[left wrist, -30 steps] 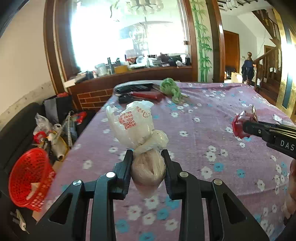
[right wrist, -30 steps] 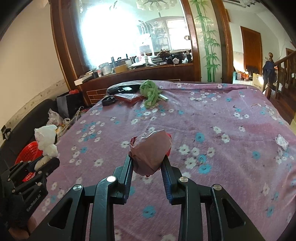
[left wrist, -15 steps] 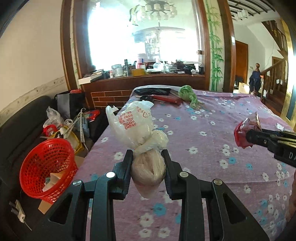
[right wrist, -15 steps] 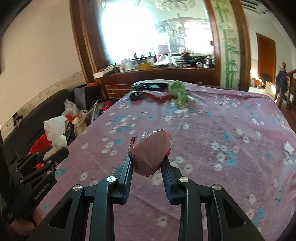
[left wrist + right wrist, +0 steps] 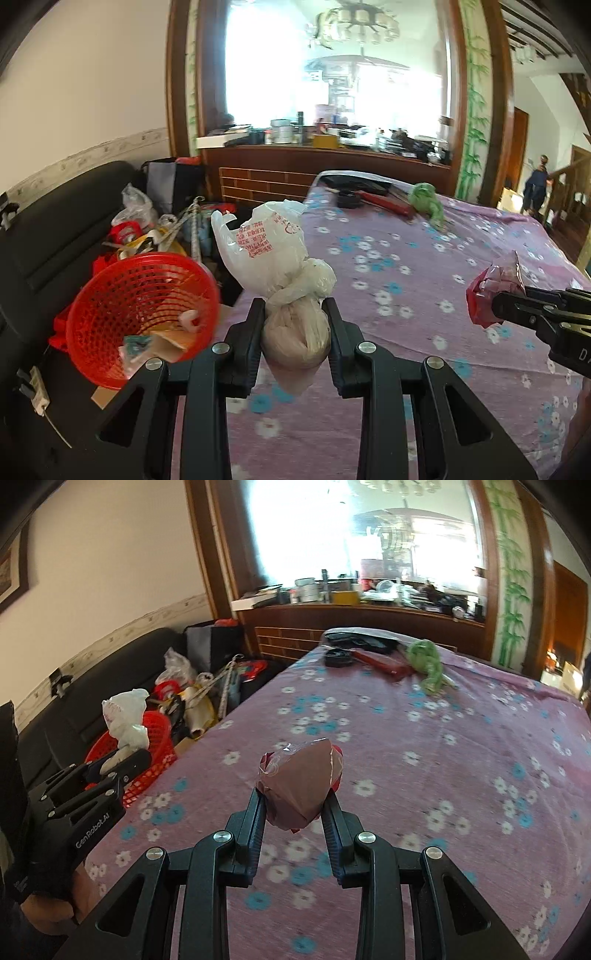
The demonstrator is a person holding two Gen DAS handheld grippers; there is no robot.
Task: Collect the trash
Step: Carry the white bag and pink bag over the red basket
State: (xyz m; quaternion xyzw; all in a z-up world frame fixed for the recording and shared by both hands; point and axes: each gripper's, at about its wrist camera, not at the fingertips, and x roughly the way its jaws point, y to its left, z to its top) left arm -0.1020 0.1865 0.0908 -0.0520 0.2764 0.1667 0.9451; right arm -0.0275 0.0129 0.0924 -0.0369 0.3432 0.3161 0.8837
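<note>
While red basket (image 5: 142,317) sits beside table, I keep left gripper (image 5: 295,328) pinching knotted white bag (image 5: 280,266), right gripper (image 5: 293,805) pinching crumpled red wrapper (image 5: 299,782), both lifted for dumping.

A tabletop (image 5: 461,738) under a purple cloth with white and blue flowers stretches ahead of the right gripper (image 5: 295,805). At its far end lie a green rag (image 5: 426,664), a red flat packet (image 5: 380,662) and black items (image 5: 354,640).

Lived-in home, floral tablecloth (image 5: 443,760), dark sofa (image 5: 55,236), chandelier (image 5: 356,22), cluttered wooden counter (image 5: 369,609)
</note>
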